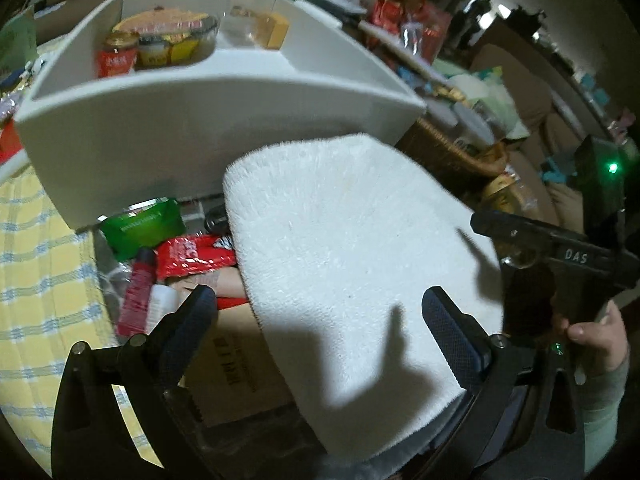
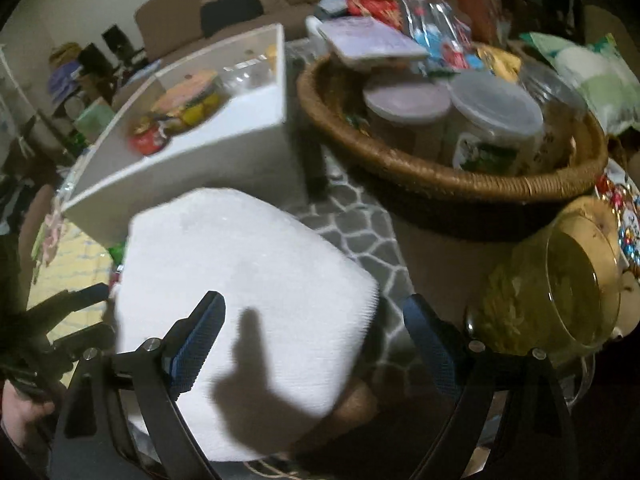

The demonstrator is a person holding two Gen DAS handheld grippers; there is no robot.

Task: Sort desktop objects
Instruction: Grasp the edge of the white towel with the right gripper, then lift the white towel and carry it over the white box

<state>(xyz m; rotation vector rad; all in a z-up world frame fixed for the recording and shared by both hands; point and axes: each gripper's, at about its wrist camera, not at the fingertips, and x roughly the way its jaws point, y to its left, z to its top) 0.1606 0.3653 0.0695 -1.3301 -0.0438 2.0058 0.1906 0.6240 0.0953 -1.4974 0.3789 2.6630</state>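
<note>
Through the left wrist camera we see our left gripper (image 1: 320, 312) with its jaws spread wide and nothing between the pads. It hangs over a white fluffy towel (image 1: 352, 248), folded thick, which fills the space just ahead of and between the fingers without touching them. Beyond the towel stands a white storage box (image 1: 208, 128), holding a red-labelled jar (image 1: 116, 56) and a yellow-labelled jar (image 1: 154, 50). To the left of the left finger lie a red packet (image 1: 192, 258) and a green packet (image 1: 144, 228), beside a yellow checked cloth (image 1: 44, 272). Off to the right, a hand (image 1: 596, 340) holds the right gripper's black frame.

Through the right wrist camera our right gripper (image 2: 316, 328) also stands wide open and empty. The same towel (image 2: 240, 288) lies under its left finger and reaches ahead of it. The white box (image 2: 188, 156) sits beyond, to the left. Ahead and to the right is a woven basket (image 2: 460, 184) holding lidded tubs (image 2: 496, 108). A glass teapot (image 2: 560, 288) stands just beside the right finger.
</note>
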